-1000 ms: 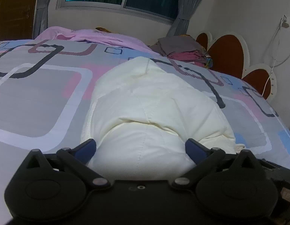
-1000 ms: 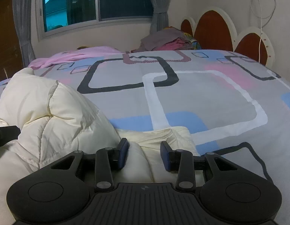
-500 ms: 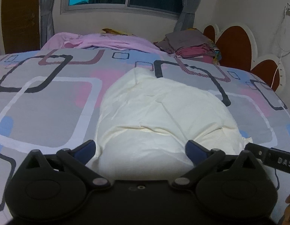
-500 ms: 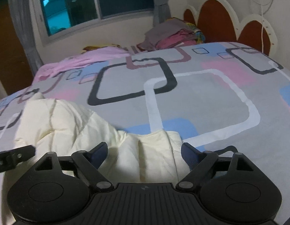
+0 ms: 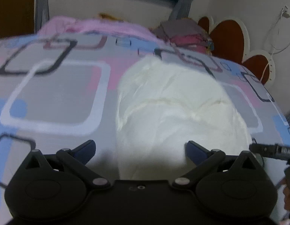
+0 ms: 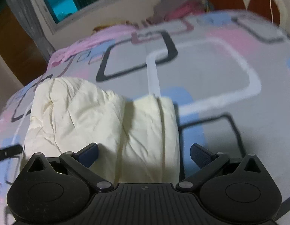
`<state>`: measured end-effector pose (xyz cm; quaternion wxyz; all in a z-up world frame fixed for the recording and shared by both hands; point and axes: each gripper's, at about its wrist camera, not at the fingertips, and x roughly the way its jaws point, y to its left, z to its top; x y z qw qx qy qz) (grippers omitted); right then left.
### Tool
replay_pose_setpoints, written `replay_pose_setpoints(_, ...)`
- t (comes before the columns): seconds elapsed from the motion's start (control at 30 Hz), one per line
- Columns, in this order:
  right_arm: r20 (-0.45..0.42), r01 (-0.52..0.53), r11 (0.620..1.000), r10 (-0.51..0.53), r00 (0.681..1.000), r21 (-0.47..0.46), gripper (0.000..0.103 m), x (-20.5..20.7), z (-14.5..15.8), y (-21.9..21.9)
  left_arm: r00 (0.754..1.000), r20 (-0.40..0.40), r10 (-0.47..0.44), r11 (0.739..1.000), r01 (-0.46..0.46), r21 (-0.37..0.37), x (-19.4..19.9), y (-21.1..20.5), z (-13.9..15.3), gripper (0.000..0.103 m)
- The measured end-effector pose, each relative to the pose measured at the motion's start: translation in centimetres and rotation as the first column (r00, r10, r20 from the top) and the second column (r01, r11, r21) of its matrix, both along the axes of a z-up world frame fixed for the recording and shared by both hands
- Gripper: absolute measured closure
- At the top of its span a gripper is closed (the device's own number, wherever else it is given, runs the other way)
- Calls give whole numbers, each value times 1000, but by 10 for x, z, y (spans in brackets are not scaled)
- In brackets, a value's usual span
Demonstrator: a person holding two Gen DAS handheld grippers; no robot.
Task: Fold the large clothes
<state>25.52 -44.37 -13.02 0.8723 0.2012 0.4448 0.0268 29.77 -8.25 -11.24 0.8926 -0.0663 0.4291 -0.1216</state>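
Cream puffer jacket (image 5: 174, 108) bundled on the patterned bedspread (image 5: 57, 93), both tools spread wide and holding nothing.

The jacket (image 6: 107, 127) lies near the bed's near edge. The left gripper (image 5: 140, 150) and right gripper (image 6: 144, 152) hang just before it. A pink blanket (image 5: 100, 25) and stacked folded clothes (image 5: 184, 32) lie far off by the headboard (image 5: 229, 35).
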Motion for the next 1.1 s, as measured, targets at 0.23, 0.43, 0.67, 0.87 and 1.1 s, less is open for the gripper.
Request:
replay_pose_setpoints(0.23, -62, 19, 965, -3, 998, 261, 0, 5, -12, -24, 994, -106, 18, 988, -34, -150, -1, 24, -28, 0)
replay_pose_setpoints(0.43, -70, -65, 977, 81, 994, 202, 0, 9, -22, -17, 991, -137, -4, 978, -25, -207, 5, 20, -46, 0)
replay_pose_setpoints(0.67, -56, -98, 957, 117, 992, 274, 0, 17, -43, -20, 981, -194, -30, 954, -30, -300, 16, 24, -68, 0)
replay_pose_setpoints(0.87, -31, -168, 935, 187, 982, 311, 6, 20, -44, -1, 980, -196, -40, 934, -32, -355, 14, 19, -71, 14)
replay_pose_setpoints(1.1, 0, -194, 911, 208, 978, 363, 50, 13, -34, -3, 988, -152, -17, 940, -36, -338, 3, 18, -55, 32)
